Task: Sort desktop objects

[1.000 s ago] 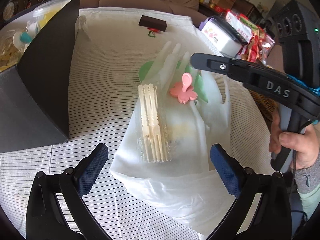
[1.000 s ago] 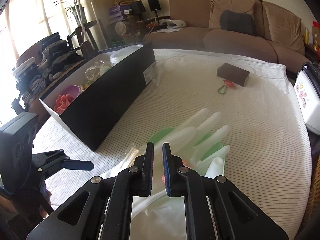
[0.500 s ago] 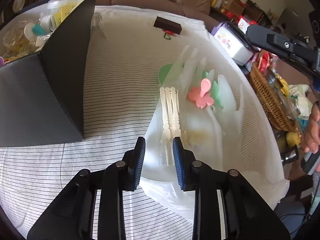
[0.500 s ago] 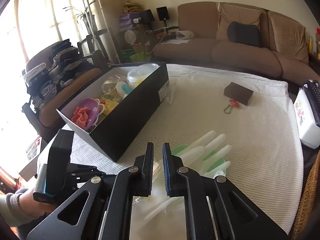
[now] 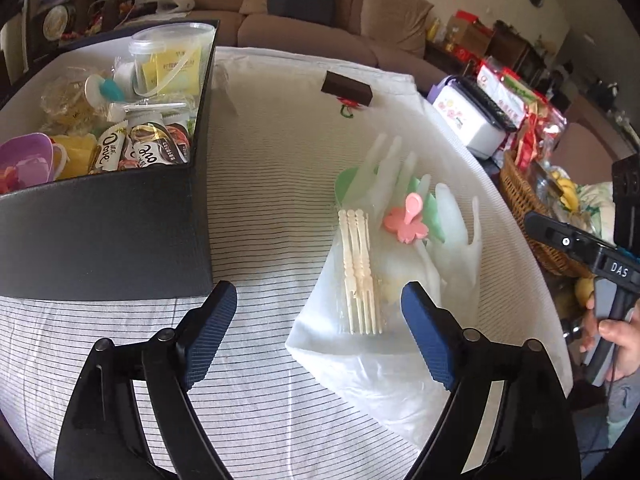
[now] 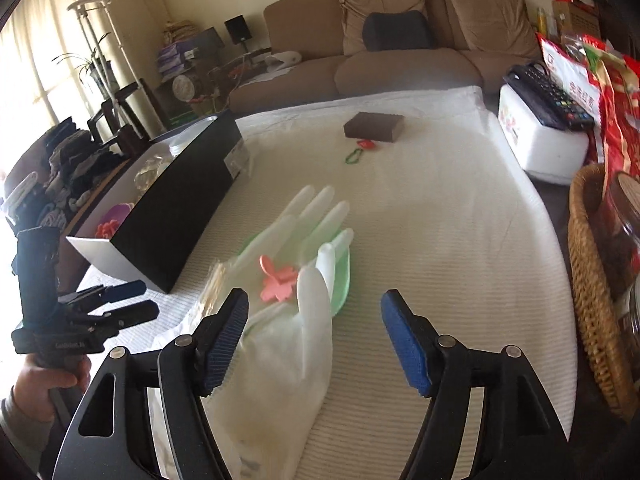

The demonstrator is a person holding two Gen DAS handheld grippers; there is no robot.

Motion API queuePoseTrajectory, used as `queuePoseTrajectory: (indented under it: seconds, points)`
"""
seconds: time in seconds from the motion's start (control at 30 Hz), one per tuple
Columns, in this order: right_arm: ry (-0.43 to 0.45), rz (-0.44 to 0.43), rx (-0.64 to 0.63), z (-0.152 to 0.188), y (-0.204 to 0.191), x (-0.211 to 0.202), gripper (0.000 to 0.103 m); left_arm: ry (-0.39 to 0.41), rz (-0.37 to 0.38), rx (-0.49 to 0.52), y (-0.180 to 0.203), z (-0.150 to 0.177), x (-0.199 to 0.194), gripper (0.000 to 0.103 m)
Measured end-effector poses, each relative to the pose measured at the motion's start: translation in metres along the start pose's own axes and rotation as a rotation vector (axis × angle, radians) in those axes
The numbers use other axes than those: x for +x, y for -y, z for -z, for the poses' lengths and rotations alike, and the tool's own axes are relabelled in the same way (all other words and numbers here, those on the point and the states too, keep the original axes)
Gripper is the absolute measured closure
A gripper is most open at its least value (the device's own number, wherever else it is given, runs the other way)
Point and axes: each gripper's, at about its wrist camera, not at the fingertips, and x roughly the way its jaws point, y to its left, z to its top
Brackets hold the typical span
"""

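Observation:
Two translucent white gloves (image 5: 404, 176) lie spread over a green dish (image 5: 346, 178) on the striped cloth. A pink flower-shaped clip (image 5: 406, 224) rests on them, beside a clear packet of cream forks (image 5: 358, 268). My left gripper (image 5: 316, 304) hovers just short of the packet's near end; its jaws are opening and the pads touch nothing. My right gripper (image 6: 316, 308) hangs over the near glove (image 6: 312, 320); its jaws are opening too, with a glove finger lying between them but not pinched. The clip (image 6: 278, 280) sits just beyond the right gripper.
A black box (image 5: 120, 236) full of snacks and small items stands at the left. A brown block (image 5: 346, 88) and a green keyring (image 5: 348, 110) lie at the far side. A white case (image 6: 536, 144) and a wicker basket (image 6: 592, 280) stand at the right.
Left jaws closed near the fork packet, then spread again as the gripper drew back; the packet stays on the glove. Right jaws went from shut to wide apart as the gripper swung right.

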Motion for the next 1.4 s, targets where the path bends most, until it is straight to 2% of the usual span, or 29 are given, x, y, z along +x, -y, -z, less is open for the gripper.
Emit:
queuePoseTrajectory:
  seconds: [0.07, 0.13, 0.2, 0.3, 0.4, 0.47, 0.53, 0.63, 0.67, 0.7, 0.73, 0.77, 0.83, 0.97, 1.13, 1.27, 1.4]
  points:
    - [-0.016, -0.022, -0.001, 0.010, 0.002, -0.010, 0.030, -0.005, 0.004, 0.014, -0.003, 0.008, -0.008, 0.020]
    - [-0.029, -0.125, -0.007, 0.022, -0.001, -0.024, 0.029, -0.011, 0.017, 0.023, -0.005, 0.016, -0.018, 0.020]
    - [-0.041, -0.199, -0.096, 0.037, -0.015, -0.044, 0.017, -0.012, 0.022, 0.042, -0.007, 0.026, -0.030, 0.020]
    - [-0.117, -0.241, -0.287, 0.066, -0.049, -0.065, 0.014, -0.030, 0.066, 0.096, -0.003, 0.045, -0.047, 0.020]
    - [-0.232, -0.250, -0.439, 0.100, -0.078, -0.073, 0.014, -0.116, 0.168, 0.119, 0.013, 0.081, -0.053, 0.020]
    - [-0.306, -0.271, -0.470, 0.121, -0.088, -0.070, 0.014, -0.186, 0.231, 0.162, 0.033, 0.107, -0.051, 0.020]
    - [-0.361, -0.274, -0.474, 0.139, -0.092, -0.060, 0.014, -0.243, 0.246, 0.242, 0.057, 0.131, -0.045, 0.020]
    - [-0.423, -0.200, -0.475, 0.159, -0.090, -0.031, 0.026, -0.279, 0.189, 0.360, 0.088, 0.150, -0.031, 0.020]
    - [-0.422, -0.183, -0.465, 0.161, -0.089, -0.024, 0.039, -0.262, 0.173, 0.384, 0.094, 0.152, -0.029, 0.022]
    - [-0.407, -0.174, -0.449, 0.160, -0.087, -0.021, 0.057, -0.255, 0.176, 0.395, 0.099, 0.151, -0.026, 0.022]
    - [-0.389, -0.172, -0.427, 0.157, -0.085, -0.020, 0.062, -0.247, 0.178, 0.390, 0.102, 0.146, -0.022, 0.025]
    - [-0.368, -0.168, -0.404, 0.152, -0.082, -0.019, 0.067, -0.243, 0.178, 0.382, 0.103, 0.141, -0.019, 0.041]
    - [-0.311, -0.137, -0.404, 0.139, -0.082, -0.022, 0.071, -0.225, 0.147, 0.363, 0.103, 0.124, -0.014, 0.070]
    - [-0.180, -0.076, -0.415, 0.091, -0.084, -0.033, 0.073, -0.131, 0.107, 0.334, 0.098, 0.066, -0.020, 0.070]
    - [-0.078, -0.025, -0.387, 0.011, -0.081, -0.024, 0.073, -0.041, 0.044, 0.370, 0.100, -0.021, -0.019, 0.069]
    - [-0.050, -0.005, -0.337, -0.041, -0.069, 0.005, 0.073, -0.036, 0.005, 0.342, 0.084, -0.077, 0.008, 0.069]
    - [-0.065, 0.030, -0.254, -0.070, -0.048, 0.057, 0.073, -0.054, -0.062, 0.335, 0.069, -0.098, 0.050, 0.069]
